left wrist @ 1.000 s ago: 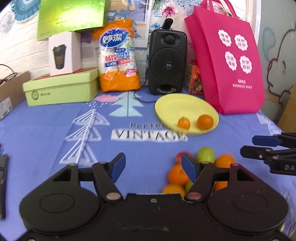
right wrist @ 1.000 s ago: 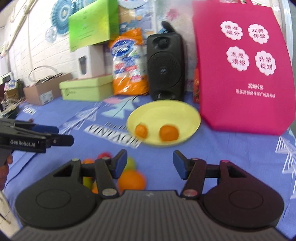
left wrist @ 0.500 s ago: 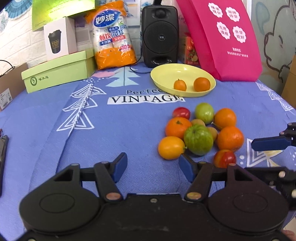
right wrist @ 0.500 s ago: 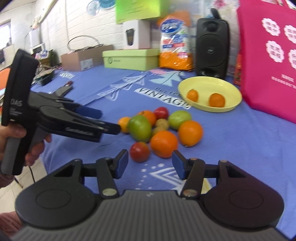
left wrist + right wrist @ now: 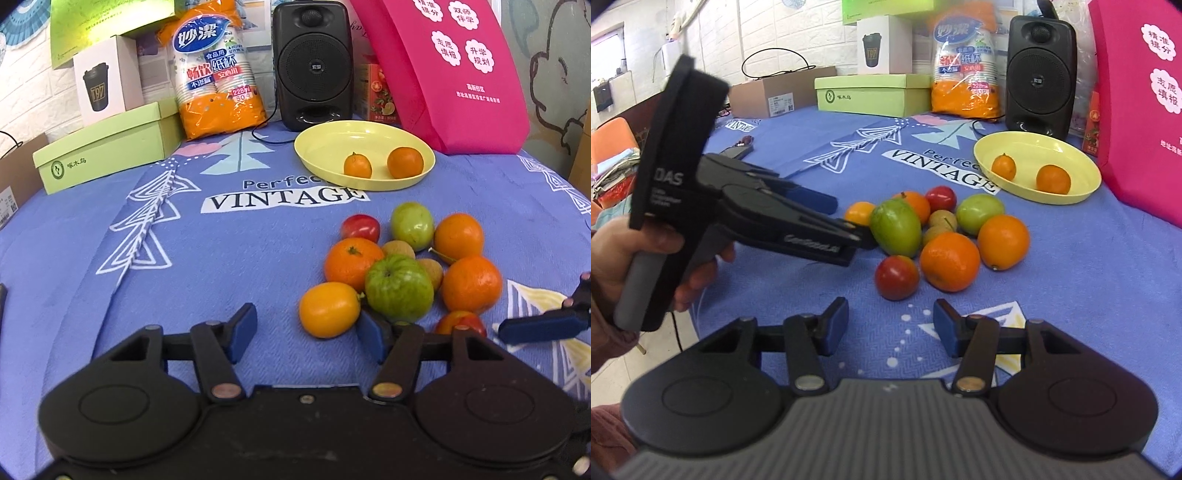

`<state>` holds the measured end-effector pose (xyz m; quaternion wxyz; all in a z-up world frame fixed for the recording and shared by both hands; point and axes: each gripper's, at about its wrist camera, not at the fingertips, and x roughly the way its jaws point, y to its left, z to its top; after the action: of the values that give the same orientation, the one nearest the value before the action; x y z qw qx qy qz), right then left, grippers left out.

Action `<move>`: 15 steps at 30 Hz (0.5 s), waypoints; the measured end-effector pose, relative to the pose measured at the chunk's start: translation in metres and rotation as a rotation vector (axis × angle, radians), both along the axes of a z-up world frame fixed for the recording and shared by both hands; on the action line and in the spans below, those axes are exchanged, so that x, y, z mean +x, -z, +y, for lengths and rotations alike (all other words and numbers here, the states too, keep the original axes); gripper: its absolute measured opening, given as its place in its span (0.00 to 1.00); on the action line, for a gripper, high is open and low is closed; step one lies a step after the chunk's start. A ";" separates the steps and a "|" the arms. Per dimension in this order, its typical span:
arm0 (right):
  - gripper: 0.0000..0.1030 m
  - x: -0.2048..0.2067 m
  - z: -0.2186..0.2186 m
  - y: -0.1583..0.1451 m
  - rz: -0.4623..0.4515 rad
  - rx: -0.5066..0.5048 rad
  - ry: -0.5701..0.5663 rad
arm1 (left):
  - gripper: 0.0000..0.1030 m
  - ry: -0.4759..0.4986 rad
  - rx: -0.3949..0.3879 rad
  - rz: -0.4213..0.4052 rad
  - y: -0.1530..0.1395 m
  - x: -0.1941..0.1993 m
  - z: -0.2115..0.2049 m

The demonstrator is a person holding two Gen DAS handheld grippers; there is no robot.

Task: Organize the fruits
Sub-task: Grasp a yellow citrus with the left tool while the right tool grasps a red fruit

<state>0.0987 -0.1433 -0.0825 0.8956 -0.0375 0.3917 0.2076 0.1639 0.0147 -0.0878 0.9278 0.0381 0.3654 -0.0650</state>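
Both grippers are hovering over the near edge of the tabletop (image 5: 92, 258), which is wearing a blue cloth. The left gripper (image 5: 306, 334) is holding its fingers wide apart with nothing between them, its right fingertip sitting just in front of the yellow fruit (image 5: 328, 309) and the big green tomato (image 5: 399, 287). The right gripper (image 5: 891, 326) is doing the same, fingers spread and gripping nothing, pointing at the red fruit (image 5: 897, 277) just beyond its tips. The fruit pile (image 5: 949, 229) is lying loose on the cloth towards the near right side: oranges, green ones, red ones, small tan ones, all bunched together and touching. Further back, the yellow plate (image 5: 332, 142) is sitting near the far edge, carrying two small oranges (image 5: 404, 162) side by side, a little apart. Behind it a black speaker (image 5: 313, 62) and a pink bag (image 5: 461, 74) are standing along the far edge.
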 end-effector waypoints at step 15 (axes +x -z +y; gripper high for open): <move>0.50 0.009 0.005 0.004 0.000 -0.001 0.008 | 0.32 0.013 -0.020 -0.010 0.001 -0.006 0.008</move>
<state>0.1080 -0.1388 -0.0864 0.8963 -0.0364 0.3920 0.2041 0.1583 0.0227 -0.0883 0.9296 0.0315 0.3597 -0.0744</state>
